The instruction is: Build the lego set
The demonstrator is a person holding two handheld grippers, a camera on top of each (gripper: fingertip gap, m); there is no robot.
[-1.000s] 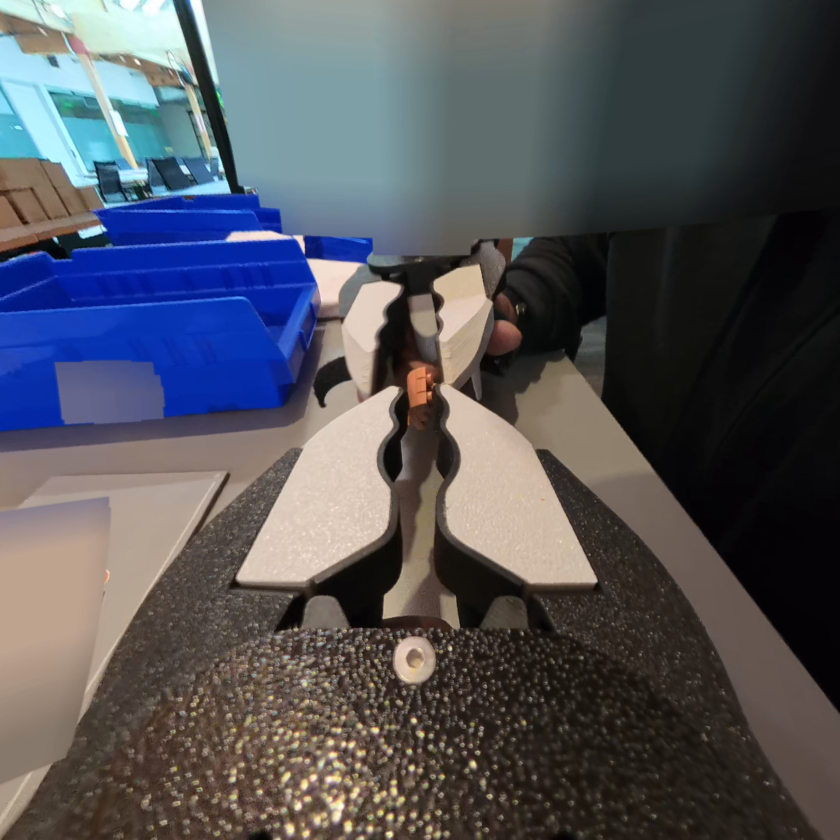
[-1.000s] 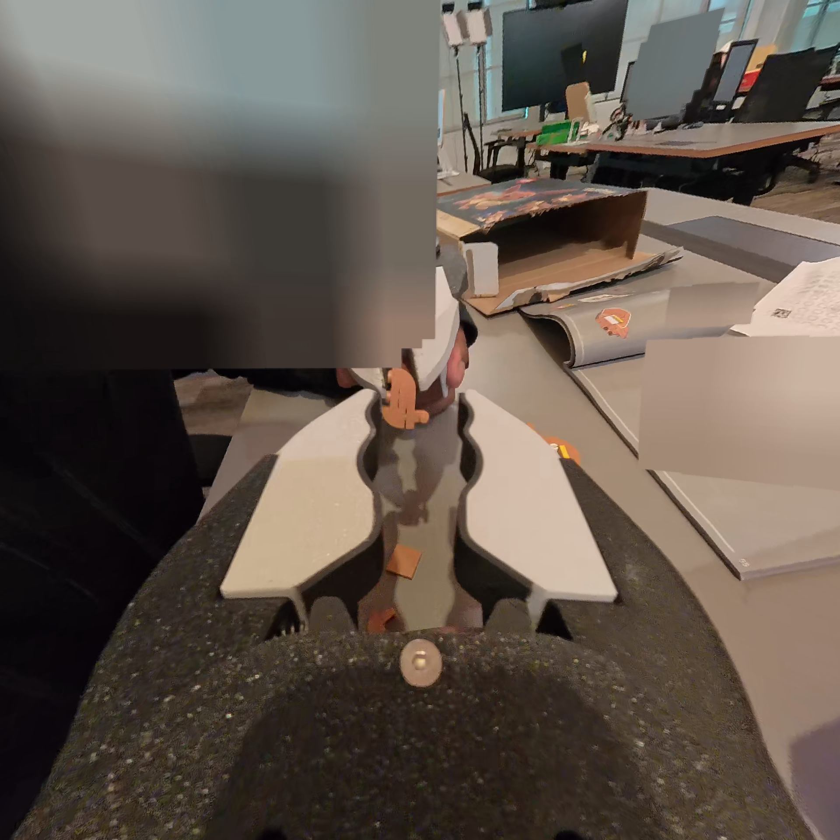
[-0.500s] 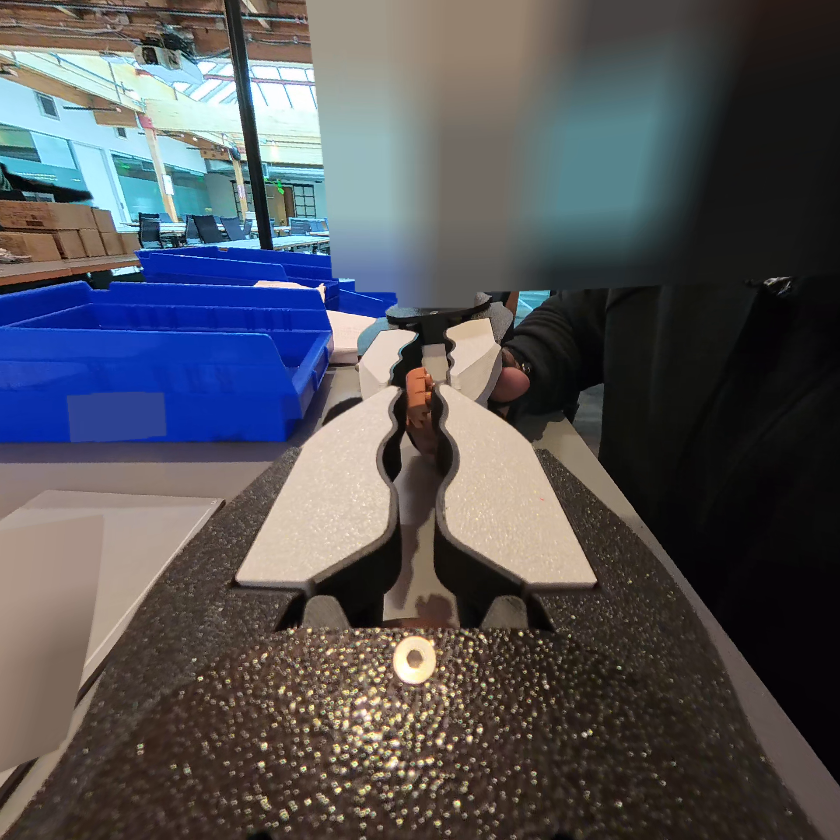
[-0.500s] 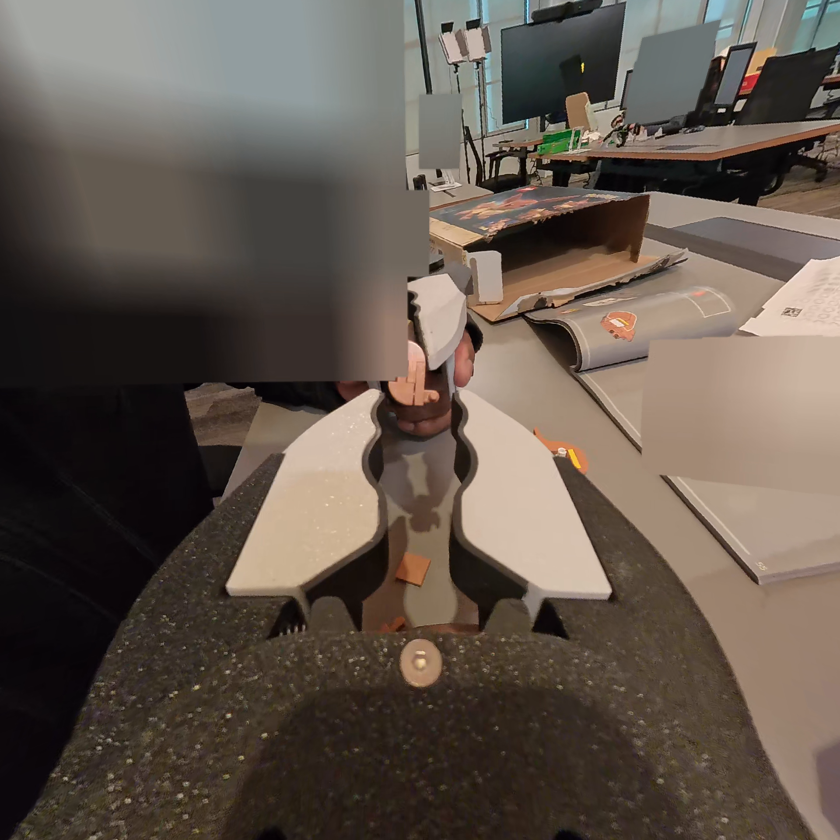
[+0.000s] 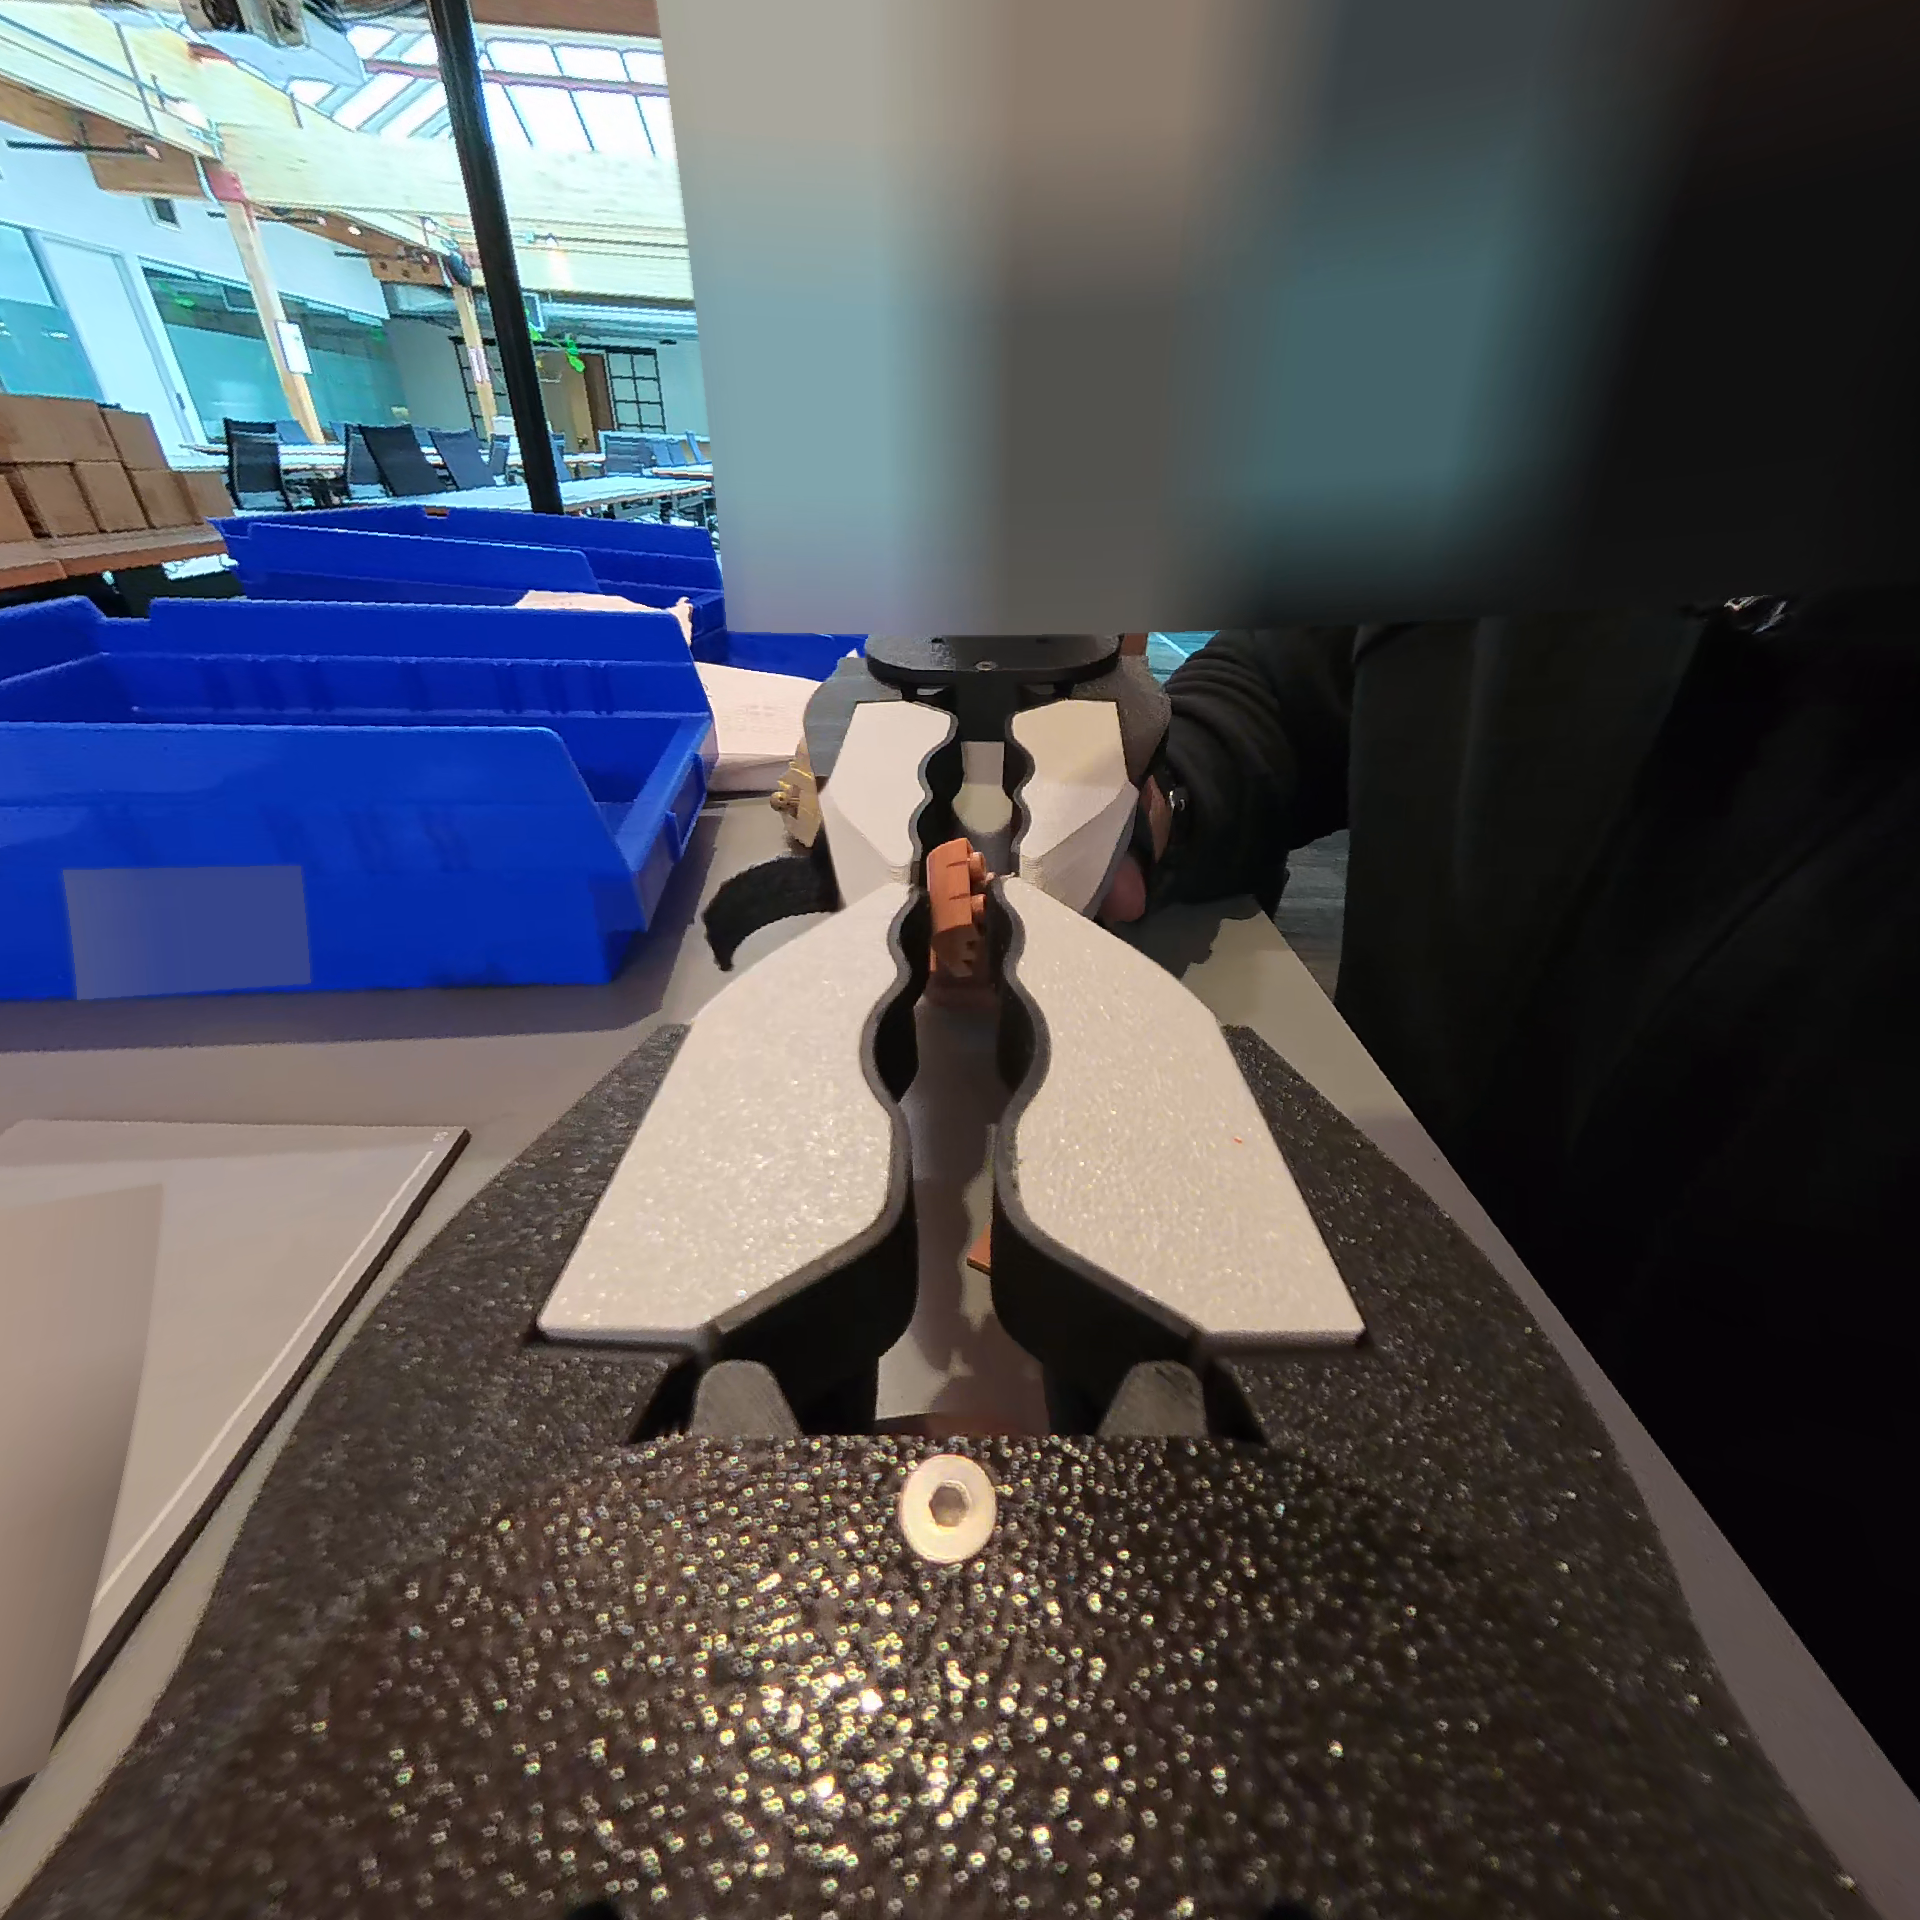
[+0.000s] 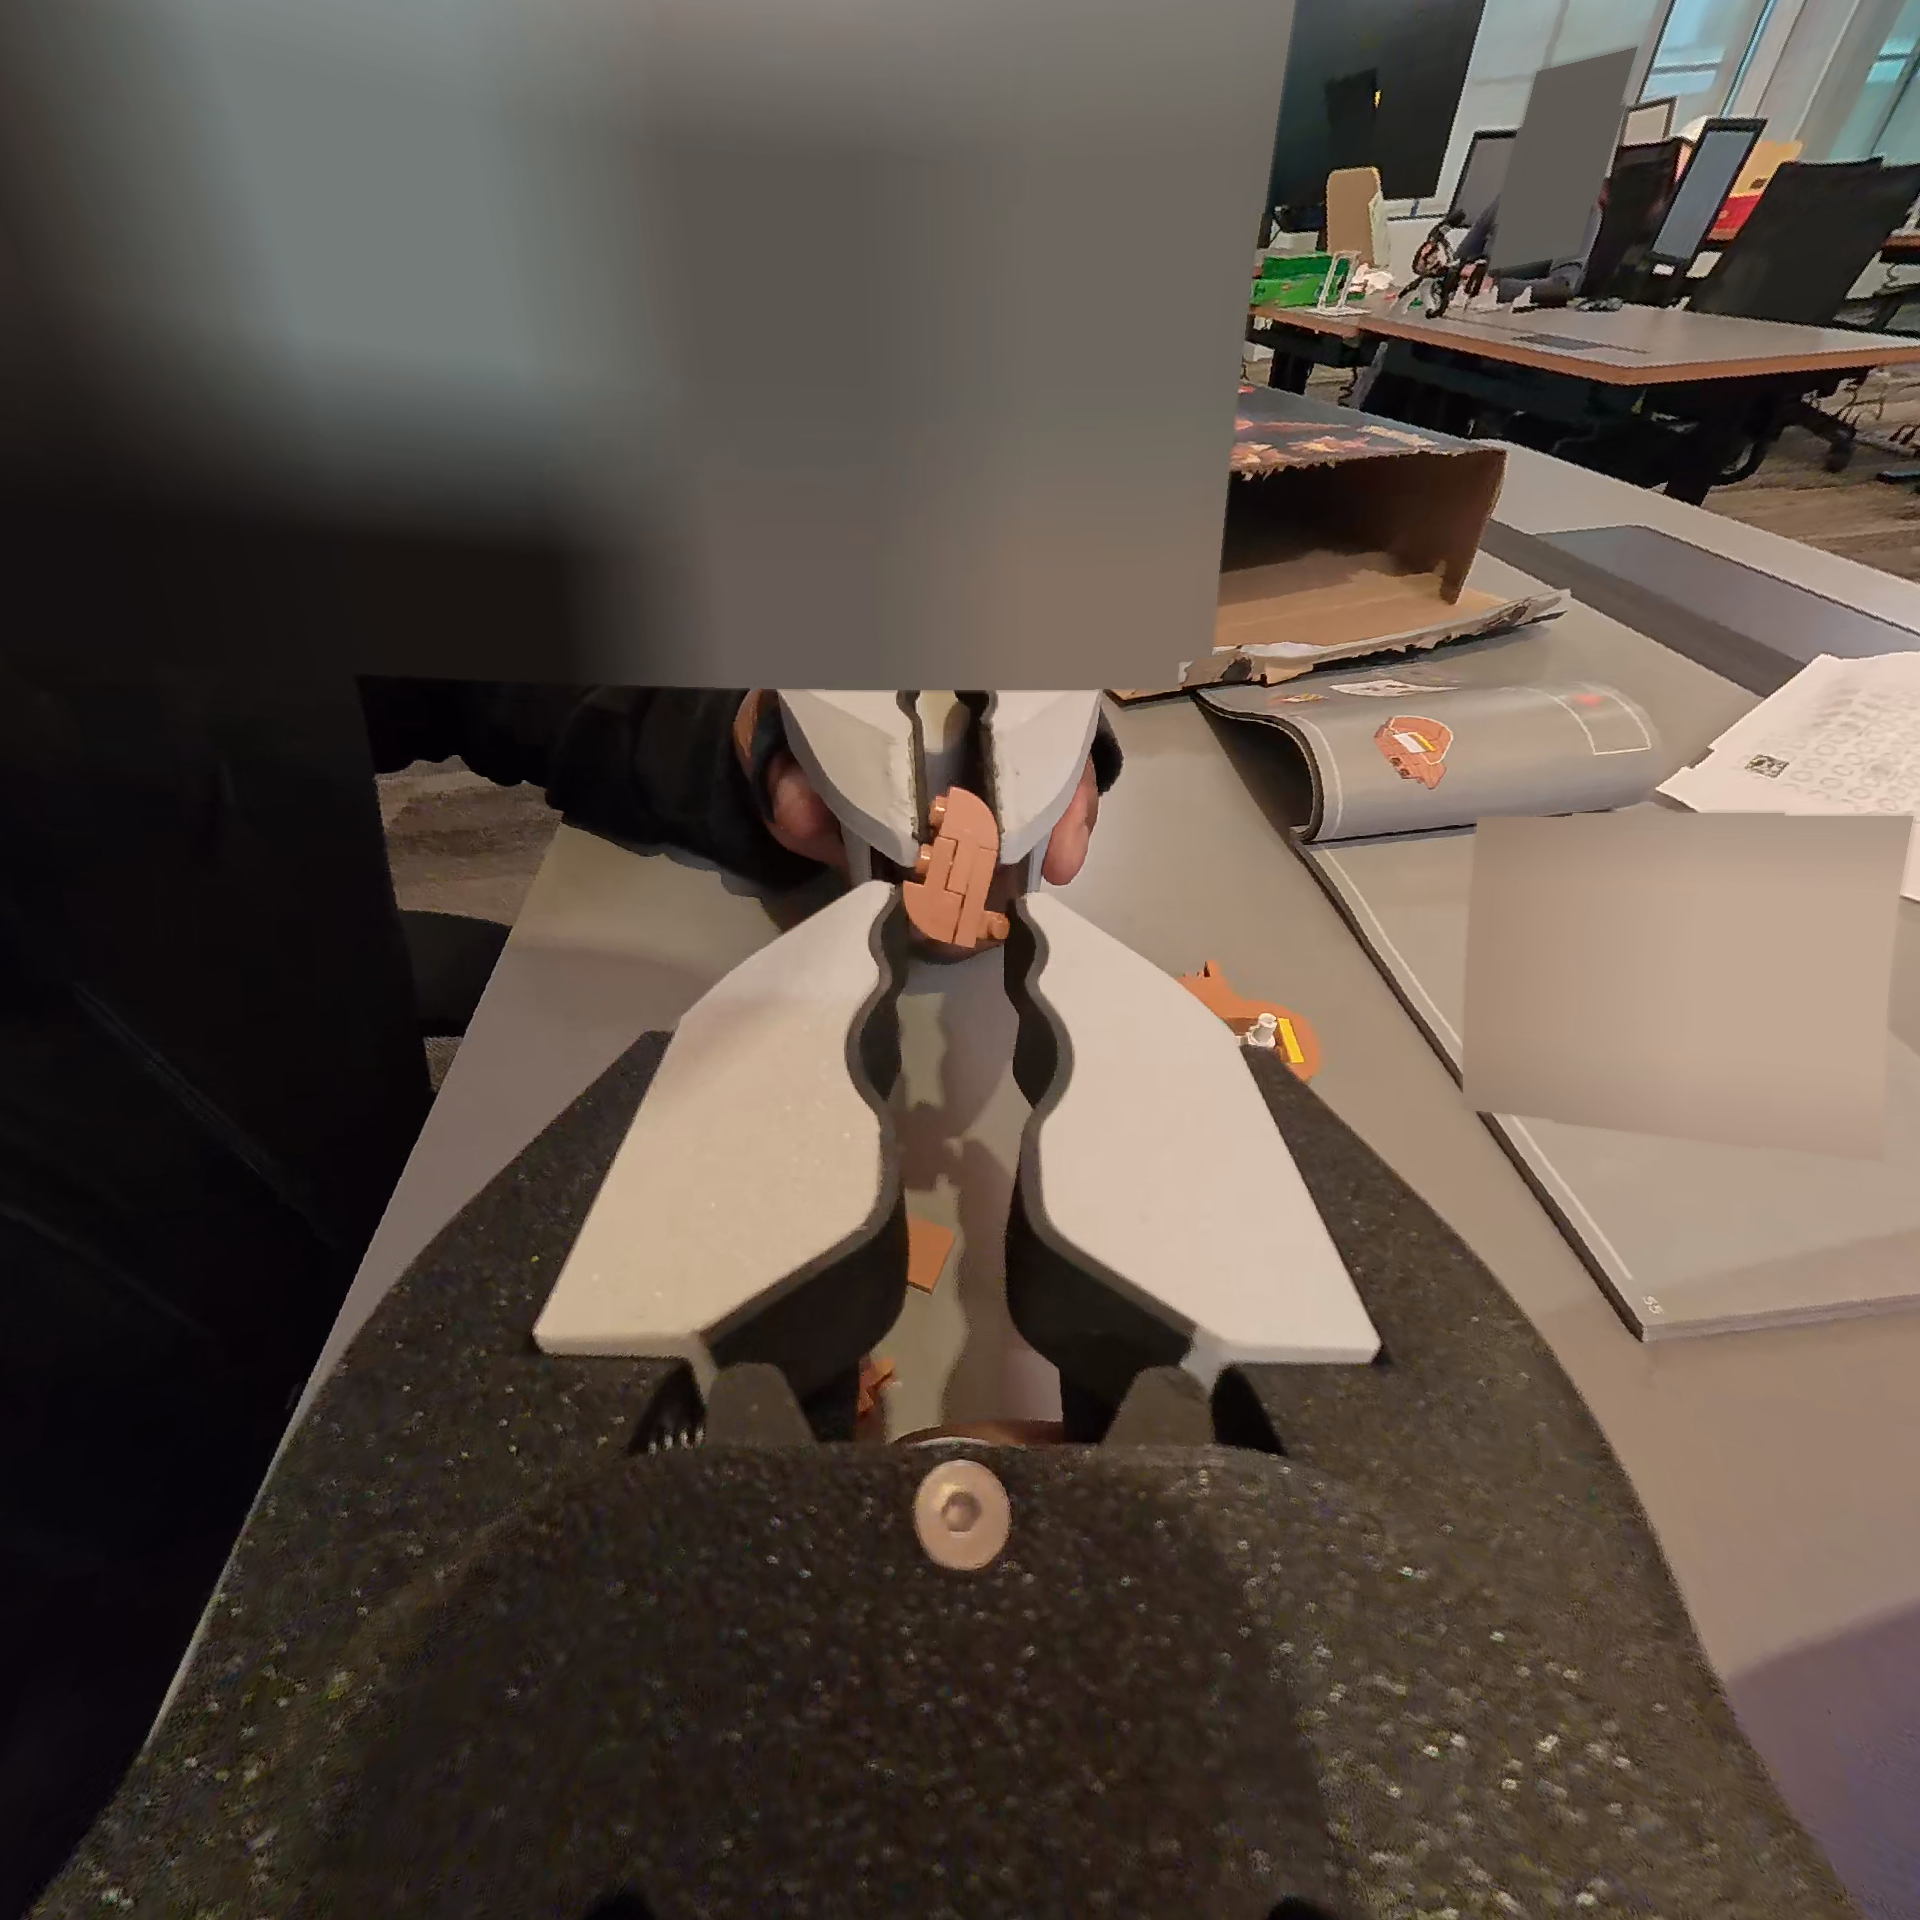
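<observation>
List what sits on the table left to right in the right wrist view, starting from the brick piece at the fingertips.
brown brick assembly at the right gripper → small brown brick cluster with a yellow part → curled grey booklet → printed white sheet

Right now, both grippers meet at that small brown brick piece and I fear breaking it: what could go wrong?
The brown brick assembly is clamped at one end by the left gripper; squeezing from the right gripper might twist it loose or split it. It hangs near the table edge, so a drop may miss it.
</observation>
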